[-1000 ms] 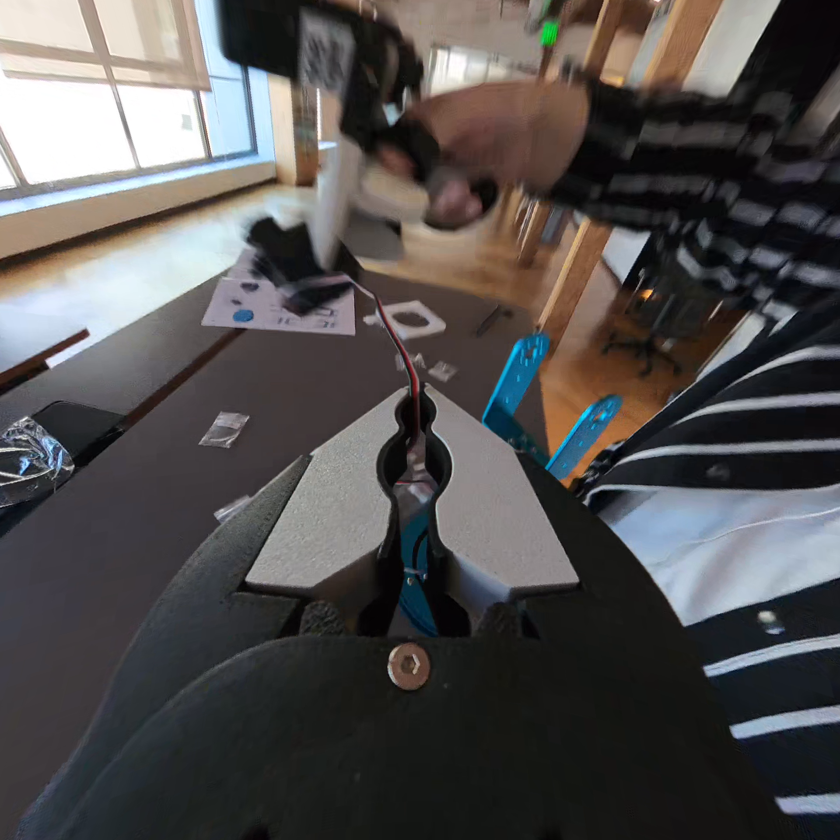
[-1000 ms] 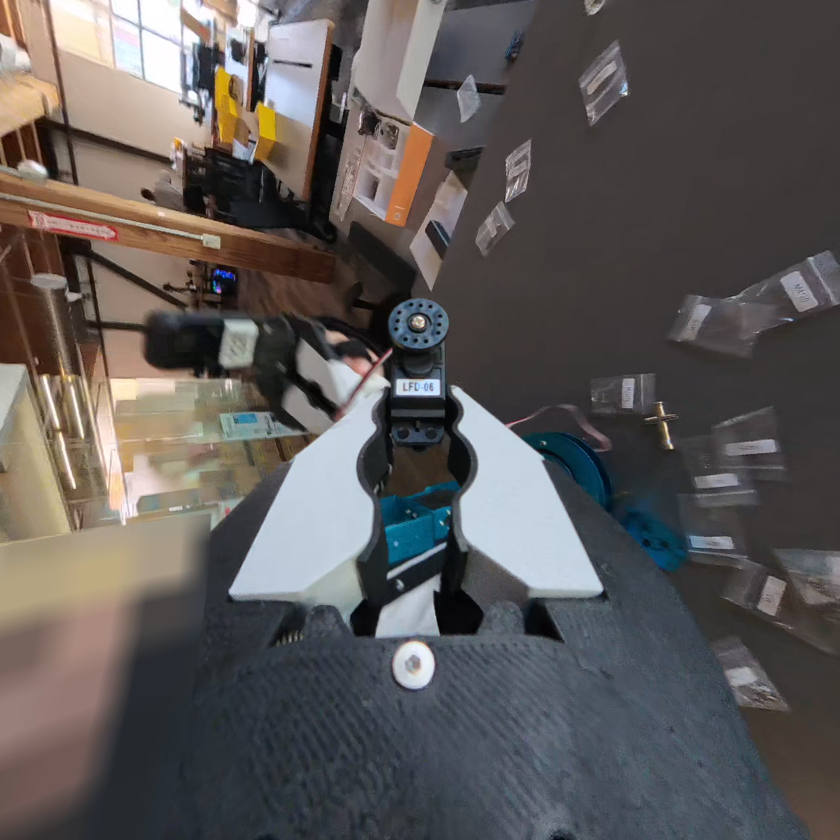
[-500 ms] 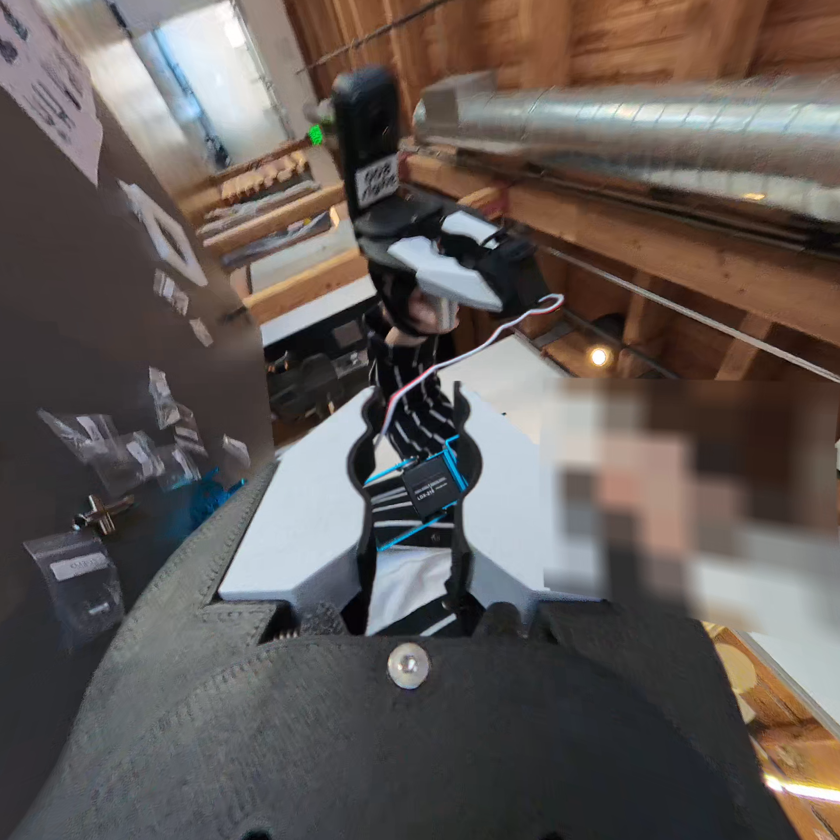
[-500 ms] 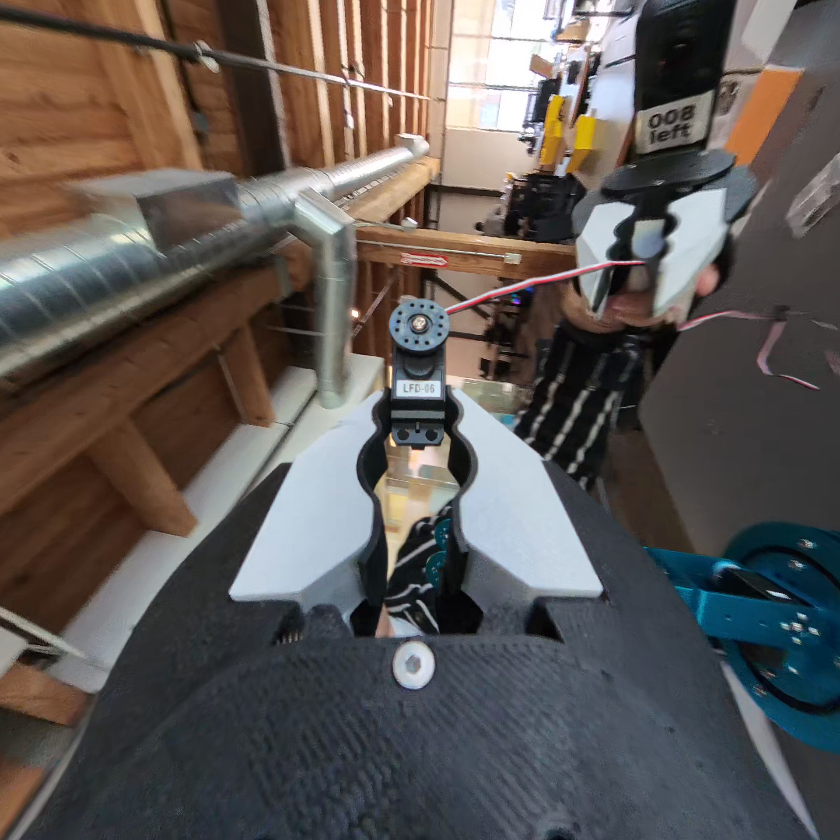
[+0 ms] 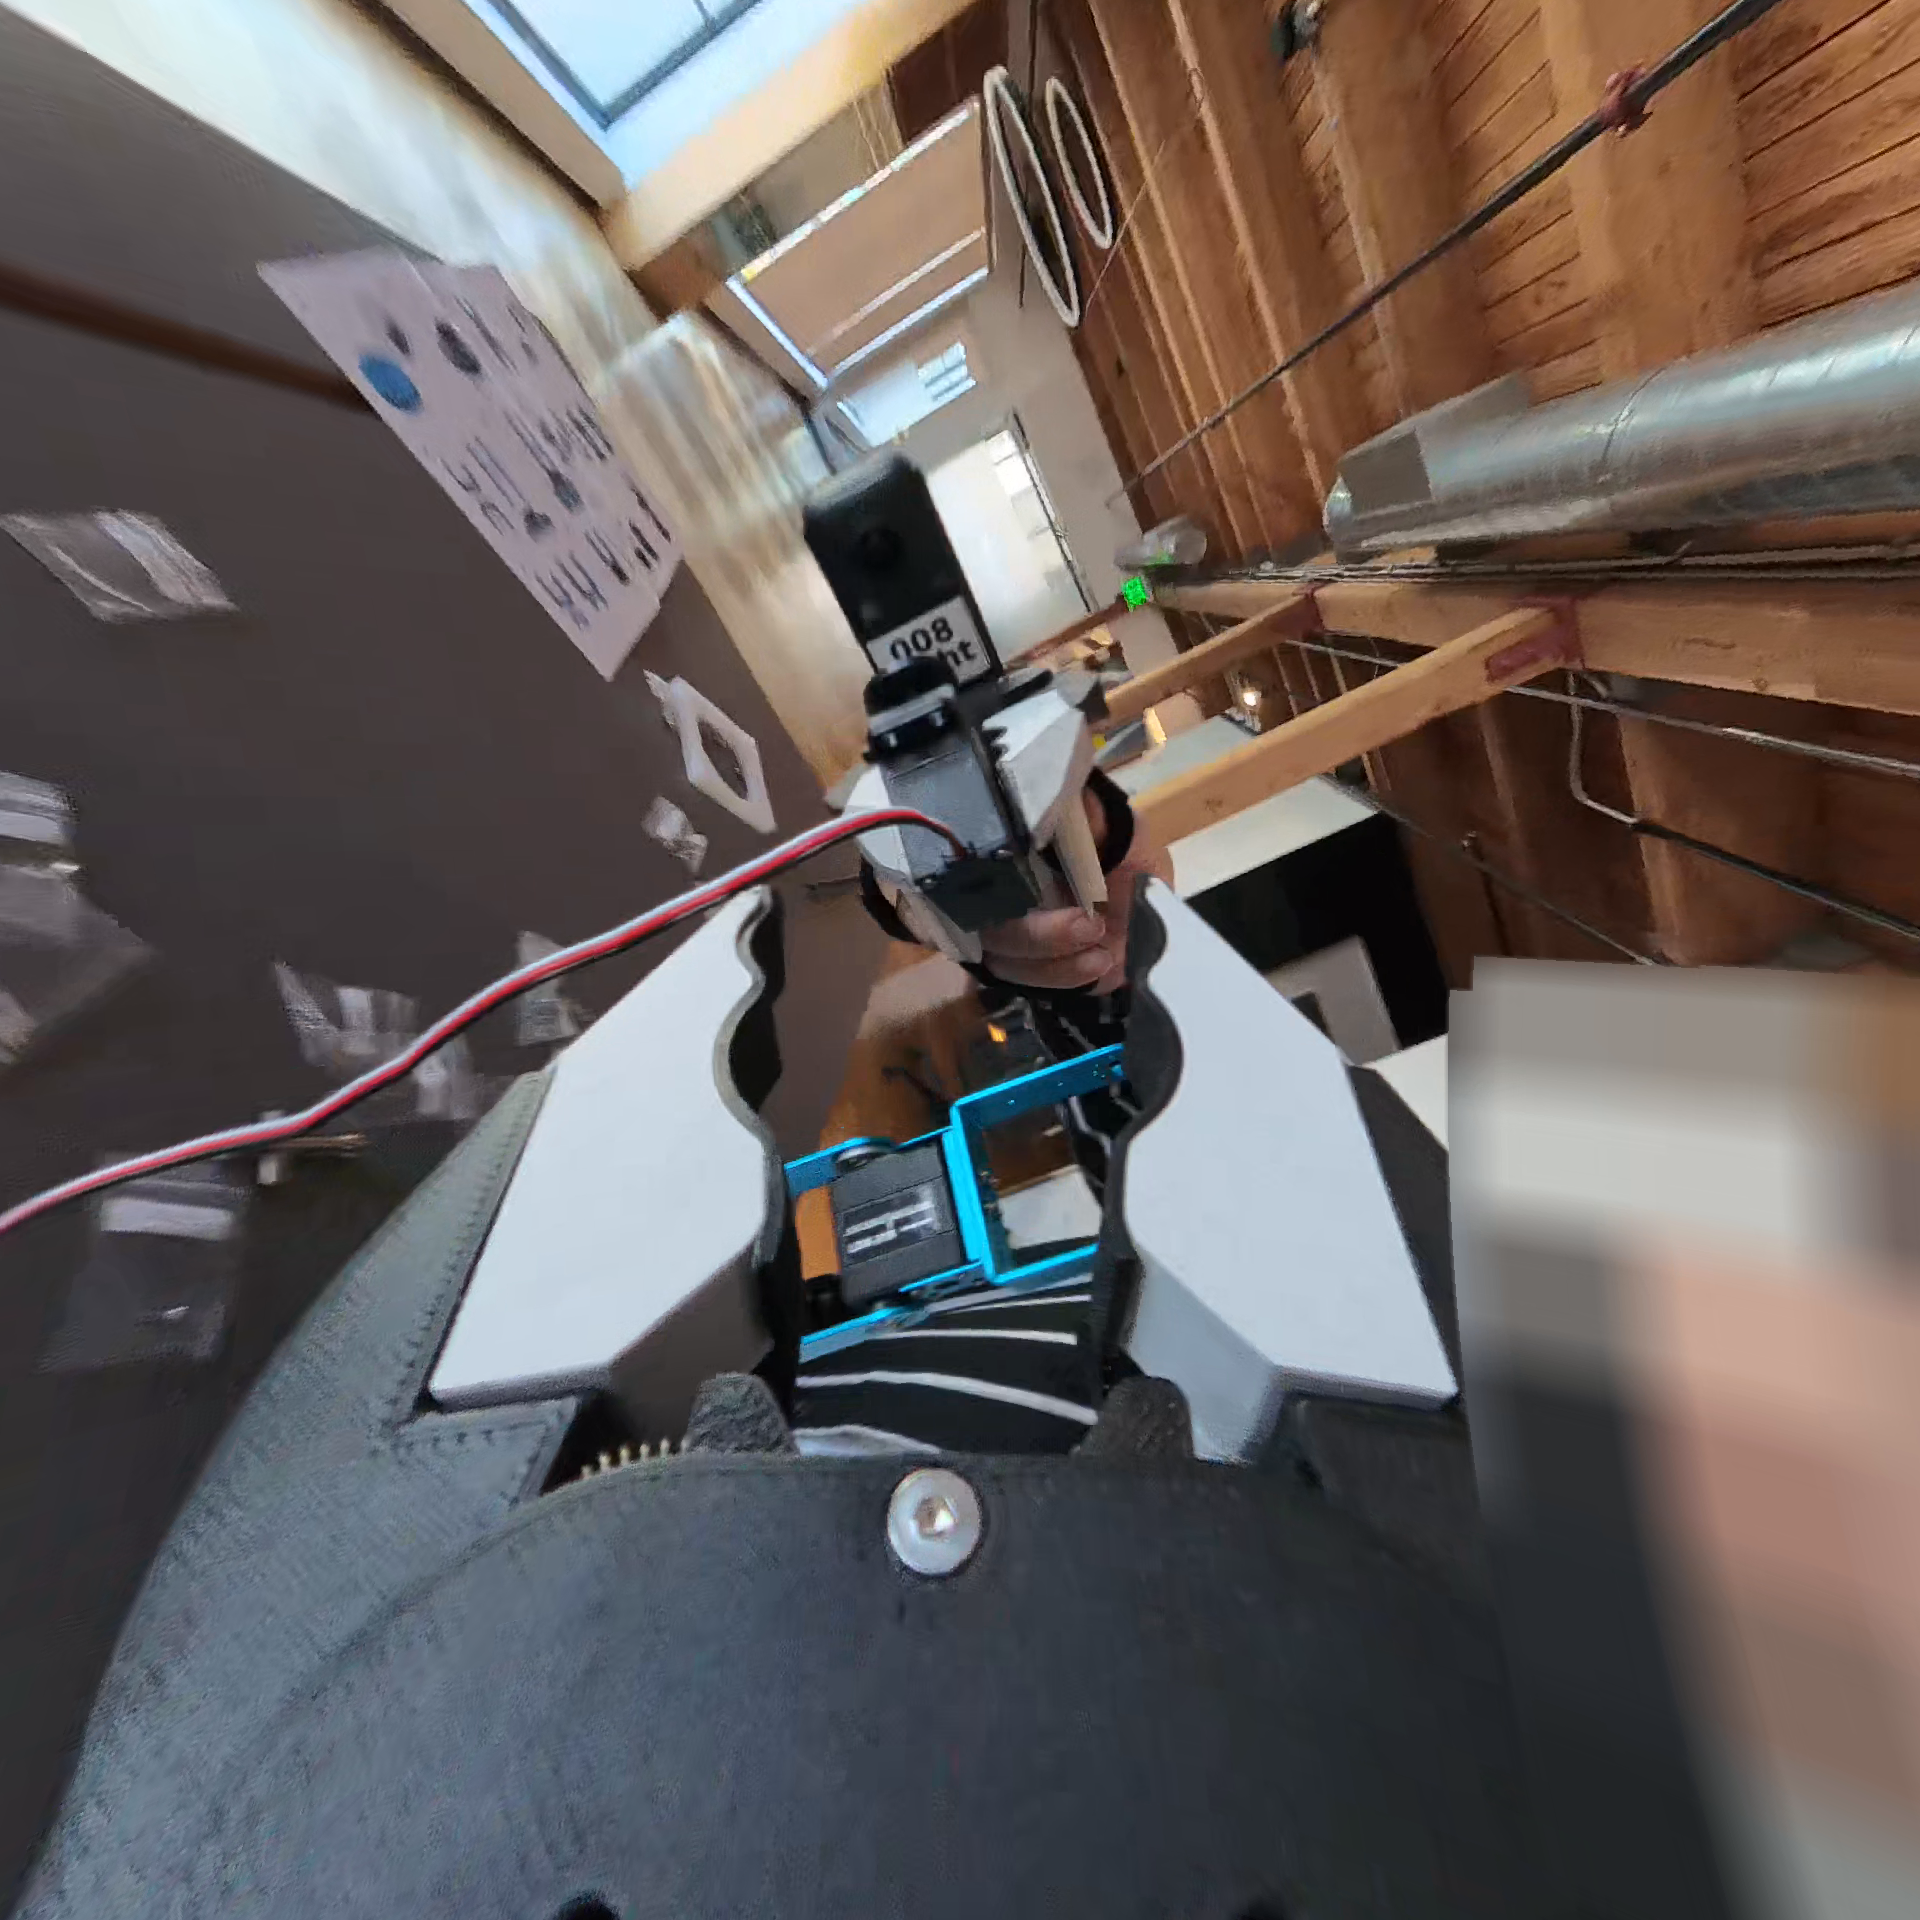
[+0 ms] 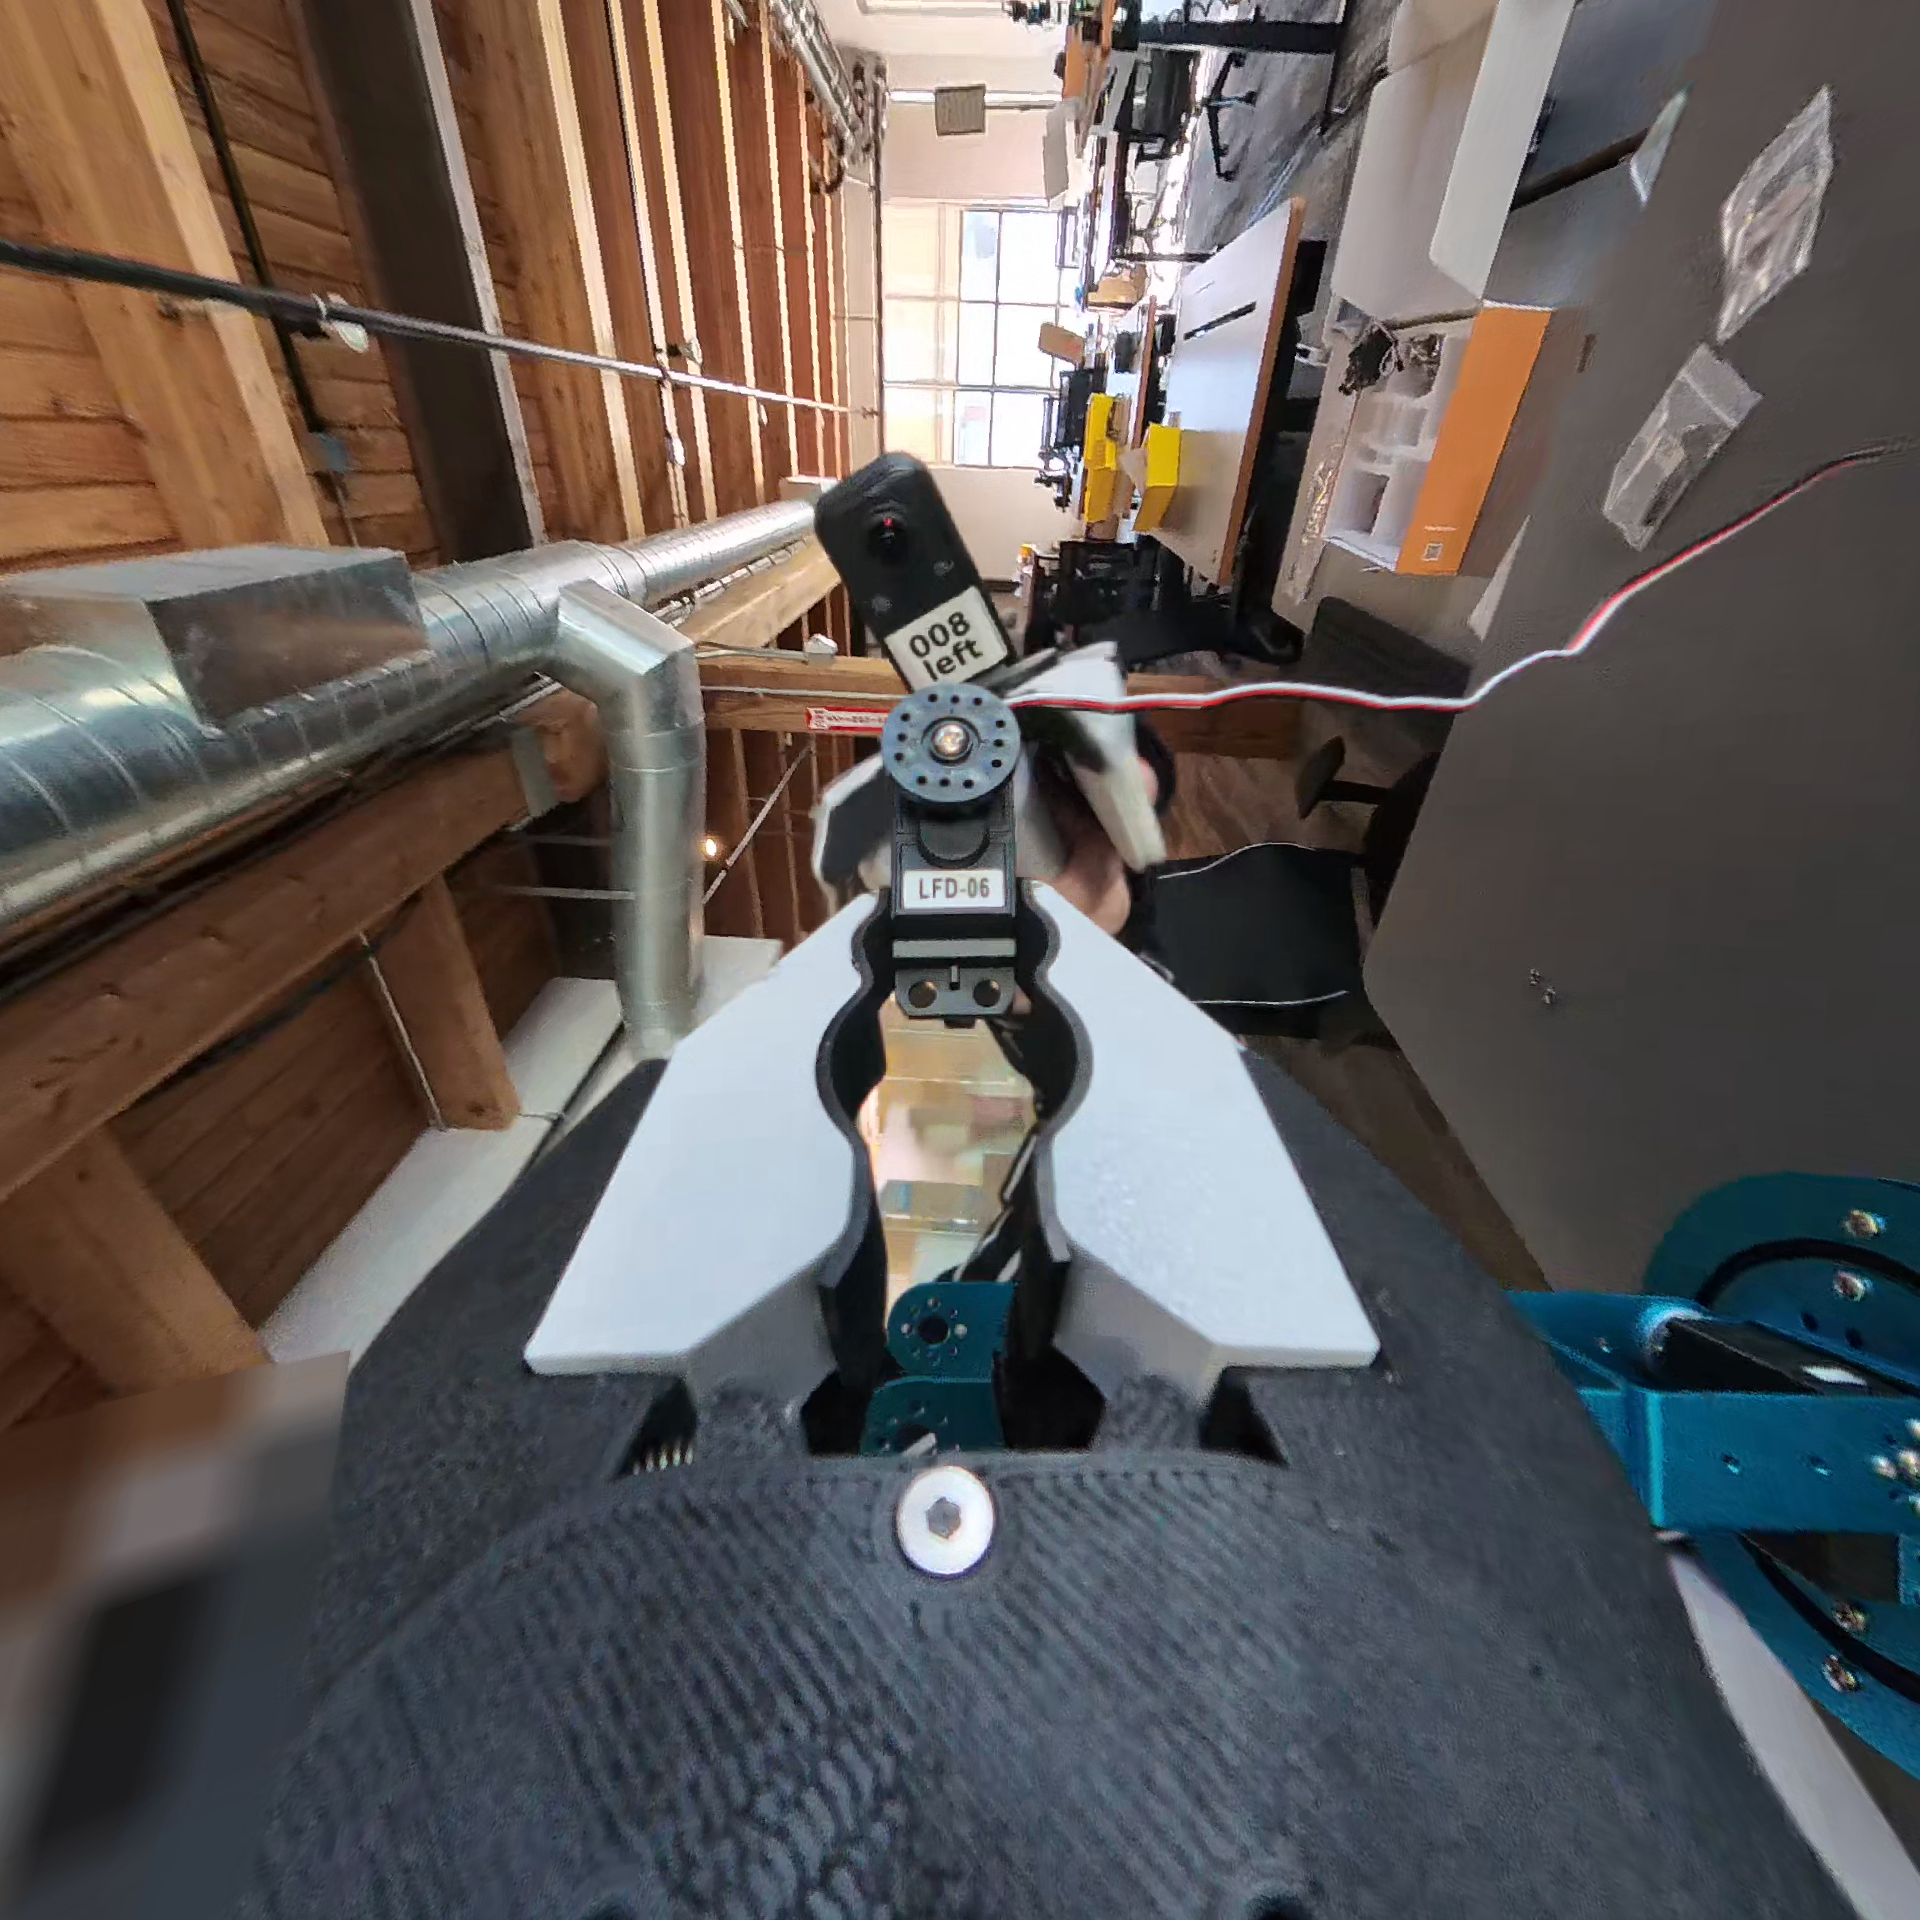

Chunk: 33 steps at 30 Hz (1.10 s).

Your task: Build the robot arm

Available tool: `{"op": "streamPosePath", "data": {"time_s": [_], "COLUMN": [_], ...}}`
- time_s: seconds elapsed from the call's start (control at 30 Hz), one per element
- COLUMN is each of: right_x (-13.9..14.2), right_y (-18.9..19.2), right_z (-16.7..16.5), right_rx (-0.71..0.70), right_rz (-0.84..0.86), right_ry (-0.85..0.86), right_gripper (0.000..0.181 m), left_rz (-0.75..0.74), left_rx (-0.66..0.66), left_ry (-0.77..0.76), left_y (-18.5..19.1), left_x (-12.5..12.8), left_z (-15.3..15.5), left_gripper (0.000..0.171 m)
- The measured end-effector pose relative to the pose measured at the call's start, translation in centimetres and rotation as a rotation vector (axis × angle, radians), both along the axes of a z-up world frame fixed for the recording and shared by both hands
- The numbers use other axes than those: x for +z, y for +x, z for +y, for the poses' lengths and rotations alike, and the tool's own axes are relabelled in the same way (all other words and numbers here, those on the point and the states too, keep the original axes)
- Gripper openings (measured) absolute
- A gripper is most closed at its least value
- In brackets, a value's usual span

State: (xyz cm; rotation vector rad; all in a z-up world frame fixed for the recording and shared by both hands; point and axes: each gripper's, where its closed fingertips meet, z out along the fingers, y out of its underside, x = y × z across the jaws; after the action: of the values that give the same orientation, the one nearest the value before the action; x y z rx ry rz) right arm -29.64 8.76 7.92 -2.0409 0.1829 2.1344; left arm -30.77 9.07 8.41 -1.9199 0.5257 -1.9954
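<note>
- The right hand-held gripper (image 6: 951,935) is closed narrowly on a black rectangular servo motor (image 6: 951,883), which is clamped between the white fingertips with its round black perforated horn (image 6: 948,743) pointing outward.
- A twisted red, white and black wire (image 6: 1455,696) is seen running from the servo motor toward the dark grey bench (image 6: 1714,831).
- The left hand-held gripper (image 5: 951,914) is spread wide and nothing is held between its white fingers (image 5: 644,1143).
- The left hand-held gripper is held in the air, facing the right one, and is nearest to the servo motor (image 5: 951,821).
- A blue metal bracket carrying a second black servo (image 5: 935,1216) is seen behind the gap between the left fingers.
- Small clear plastic bags (image 6: 1683,447) and a white printed sheet (image 5: 488,447) lie on the bench; where they sit relative to its edges cannot be told.
- A blue metal turntable assembly (image 6: 1766,1455) is seen at the right edge of the right wrist view.
</note>
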Motion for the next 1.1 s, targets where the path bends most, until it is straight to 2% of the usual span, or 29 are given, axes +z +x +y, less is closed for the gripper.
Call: {"op": "streamPosePath", "data": {"time_s": [0.07,0.2,0.23,0.37,0.5,0.6,0.7,0.8,0.93,1.0,1.1], "right_x": [0.8,1.2,1.0,0.8,1.2,1.7,2.3,3.6,6.5,6.5,4.5], "right_y": [-0.5,-0.5,-0.4,0.0,0.0,0.5,2.2,4.6,6.5,6.5,5.6], "right_z": [-0.2,-0.6,-0.6,-1.3,-2.1,-2.4,-2.6,-3.2,-6.5,-8.4,-10.2], "right_rx": [0.013,0.028,0.025,0.041,0.107,0.126,0.131,0.047,-0.182,-0.253,-0.276], "right_rz": [-0.026,-0.075,-0.083,-0.078,-0.14,-0.214,-0.286,-0.379,-0.462,-0.507,-0.561], "right_ry": [0.058,0.137,0.148,0.19,0.321,0.447,0.617,0.899,1.31,1.418,1.462], "right_gripper": [0.02,0.02,0.02,0.021,0.02,0.038,0.051,0.053,0.055,0.054,0.054], "left_rz": [-0.033,-0.106,-0.111,-0.069,-0.018,0.022,0.032,0.074,0.197,0.215,0.198], "left_rx": [-0.017,0.012,0.002,-0.009,-0.006,0.013,-0.003,-0.031,-0.02,-0.03,-0.044], "left_ry": [-0.049,-0.022,-0.009,0.037,0.053,0.074,0.023,-0.032,-0.046,-0.066,-0.081], "left_y": [1.4,2.6,2.8,3.2,3.0,2.0,1.4,1.7,2.1,2.2,2.3], "left_x": [0.2,1.1,1.3,1.1,1.7,2.5,3.2,3.6,2.6,2.4,2.5], "left_z": [-0.6,-0.3,-0.5,-1.1,-2.0,-2.5,-3.9,-5.9,-6.8,-7.1,-7.9], "left_gripper": [0.063,0.026,0.023,0.021,0.02,0.02,0.02,0.02,0.02,0.02,0.019]}}
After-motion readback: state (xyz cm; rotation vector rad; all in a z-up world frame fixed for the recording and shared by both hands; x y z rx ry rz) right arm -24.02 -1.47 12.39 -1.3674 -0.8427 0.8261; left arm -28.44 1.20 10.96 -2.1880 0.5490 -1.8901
